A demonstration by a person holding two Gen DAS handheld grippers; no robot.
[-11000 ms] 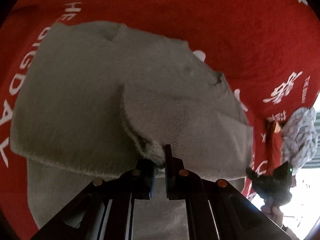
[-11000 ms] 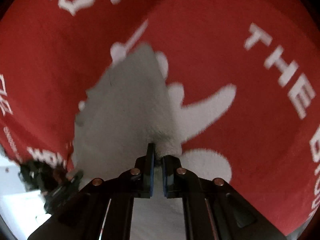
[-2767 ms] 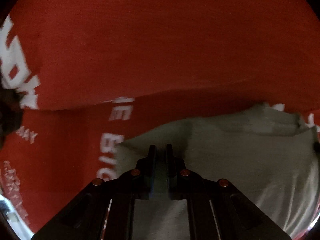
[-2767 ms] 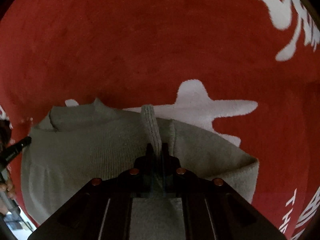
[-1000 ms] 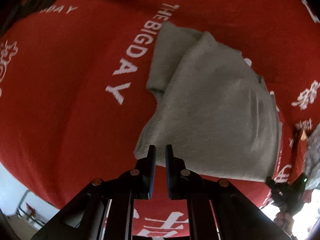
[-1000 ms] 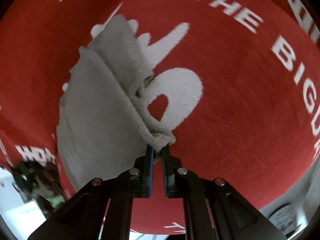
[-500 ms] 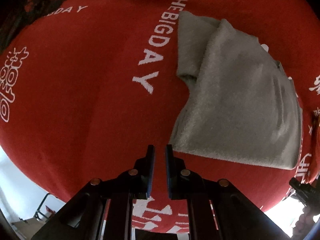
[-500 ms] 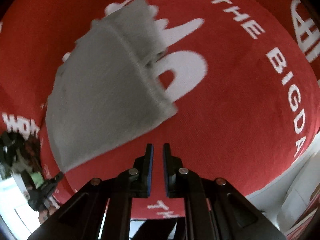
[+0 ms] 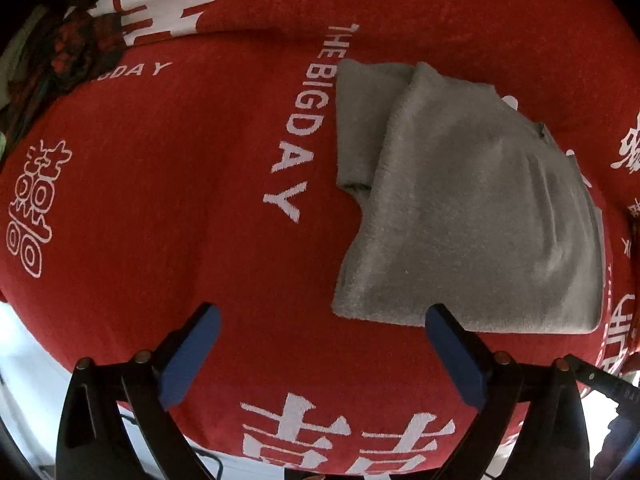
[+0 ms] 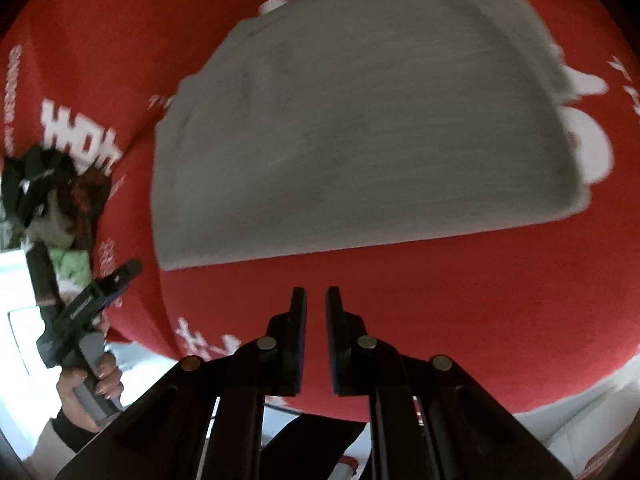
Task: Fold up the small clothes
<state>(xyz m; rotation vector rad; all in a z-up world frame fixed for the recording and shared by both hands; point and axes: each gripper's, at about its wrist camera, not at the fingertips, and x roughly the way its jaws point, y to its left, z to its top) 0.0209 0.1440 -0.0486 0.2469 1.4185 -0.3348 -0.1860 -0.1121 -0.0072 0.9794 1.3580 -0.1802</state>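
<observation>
A grey knitted garment lies folded into a compact rectangle on the red cloth with white lettering. It fills the upper middle of the right wrist view, blurred by motion. My left gripper is wide open and empty, above the cloth near the garment's front left corner. My right gripper is empty with its jaws nearly together, a narrow gap between them, just short of the garment's near edge.
A dark heap of other clothes lies at the far left of the red cloth. The left gripper, held in a hand, shows at the left of the right wrist view. The cloth's front edge drops off close below.
Both grippers have let go of the garment and drawn back from it. The left jaws have opened wide. The right gripper has swung round to face the garment's long edge.
</observation>
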